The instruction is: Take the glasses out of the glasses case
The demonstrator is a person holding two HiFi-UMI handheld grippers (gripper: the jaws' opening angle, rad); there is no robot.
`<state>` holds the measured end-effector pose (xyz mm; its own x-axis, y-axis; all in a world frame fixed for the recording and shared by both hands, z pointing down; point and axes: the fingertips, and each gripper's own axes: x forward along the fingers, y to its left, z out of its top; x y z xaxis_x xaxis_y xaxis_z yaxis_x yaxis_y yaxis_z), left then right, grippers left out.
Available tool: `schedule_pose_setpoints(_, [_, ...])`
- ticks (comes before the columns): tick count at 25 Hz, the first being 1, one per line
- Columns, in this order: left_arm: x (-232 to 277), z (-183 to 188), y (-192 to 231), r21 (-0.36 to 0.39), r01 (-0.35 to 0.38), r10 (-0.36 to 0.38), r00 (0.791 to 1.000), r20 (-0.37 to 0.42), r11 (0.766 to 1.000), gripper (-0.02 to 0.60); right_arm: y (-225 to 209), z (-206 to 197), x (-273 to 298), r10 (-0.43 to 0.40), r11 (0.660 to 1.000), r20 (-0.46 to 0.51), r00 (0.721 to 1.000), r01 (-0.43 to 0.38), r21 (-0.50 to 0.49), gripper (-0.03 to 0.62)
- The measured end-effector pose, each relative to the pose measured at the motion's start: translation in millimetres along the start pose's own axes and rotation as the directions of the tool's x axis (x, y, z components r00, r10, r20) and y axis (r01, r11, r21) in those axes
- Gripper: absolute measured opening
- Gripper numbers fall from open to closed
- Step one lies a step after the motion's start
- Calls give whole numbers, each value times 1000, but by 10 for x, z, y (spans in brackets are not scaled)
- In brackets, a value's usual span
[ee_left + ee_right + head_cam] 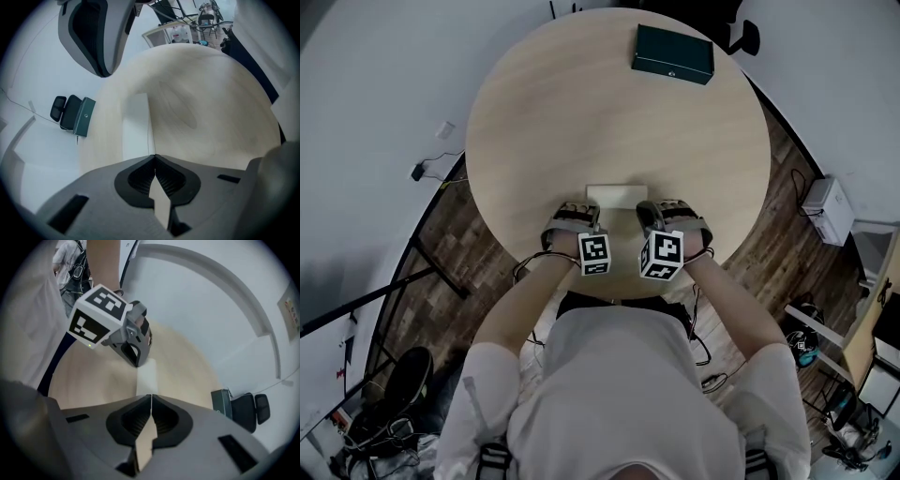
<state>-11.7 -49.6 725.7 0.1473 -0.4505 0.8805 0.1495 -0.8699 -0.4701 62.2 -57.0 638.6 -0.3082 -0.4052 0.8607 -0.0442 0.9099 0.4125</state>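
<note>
The dark green glasses case [672, 53] lies closed at the far side of the round wooden table [534, 122]; no glasses show. It also appears as the case [83, 116] in the left gripper view and the case [220, 401] in the right gripper view. My left gripper [577, 212] and right gripper [652, 212] sit side by side near the table's front edge, far from the case. A flat white sheet [616, 195] lies just beyond their tips. The left gripper [154, 155] is shut and empty, and so is the right gripper [151, 395]. The left gripper's body [133, 341] shows beside the white sheet [147, 376].
A black chair [748, 37] stands just past the case, off the table. On the floor at right sits a white box [828, 208], with cables and gear around the table's base. The white sheet [136, 126] lies ahead of the left jaws.
</note>
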Motion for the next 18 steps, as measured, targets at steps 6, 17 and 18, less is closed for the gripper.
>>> schedule_pose_setpoints(6, [5, 3, 4, 3, 5, -5, 1000, 4, 1000, 9, 39, -111, 199, 50, 998, -48, 998, -48, 31, 17])
schedule_pose_setpoints(17, [16, -13, 6, 18, 12, -13, 1000, 5, 1000, 9, 103, -124, 534, 166, 986, -82, 983, -165, 22, 268])
schedule_pose_setpoints(18, [21, -14, 6, 19, 11, -11, 1000, 5, 1000, 9, 103, -146, 583, 174, 985, -89, 981, -173, 12, 268])
